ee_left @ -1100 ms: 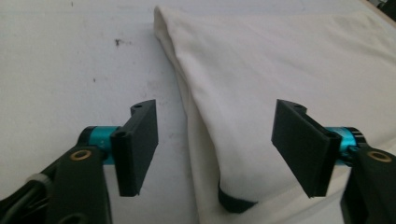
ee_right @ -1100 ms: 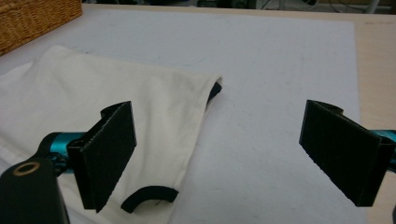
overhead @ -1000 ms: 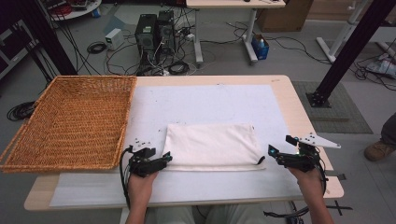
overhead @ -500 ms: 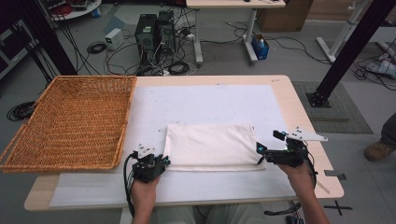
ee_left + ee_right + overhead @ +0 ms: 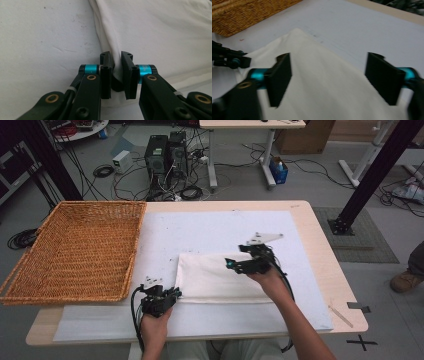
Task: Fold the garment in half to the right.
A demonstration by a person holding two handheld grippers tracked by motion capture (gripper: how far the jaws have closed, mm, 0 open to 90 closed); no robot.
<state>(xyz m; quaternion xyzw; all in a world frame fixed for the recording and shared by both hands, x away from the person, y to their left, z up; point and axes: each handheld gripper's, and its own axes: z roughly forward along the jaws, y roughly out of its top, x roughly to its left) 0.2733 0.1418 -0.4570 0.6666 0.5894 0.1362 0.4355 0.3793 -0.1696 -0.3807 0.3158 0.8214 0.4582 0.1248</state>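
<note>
Fingers of the left gripper are pinching the near left corner of the white cloth, having just been closing. Right gripper is hovering over the cloth's middle, jaws wide but narrowing, gripping nothing. Cloth is lying on the table beside the wicker basket.

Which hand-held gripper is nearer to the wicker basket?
Left. The left hand-held gripper pinches the white cloth near the wicker basket; the right hand-held gripper hovers over the cloth, farther away.

white cloth, tan woven basket
</note>
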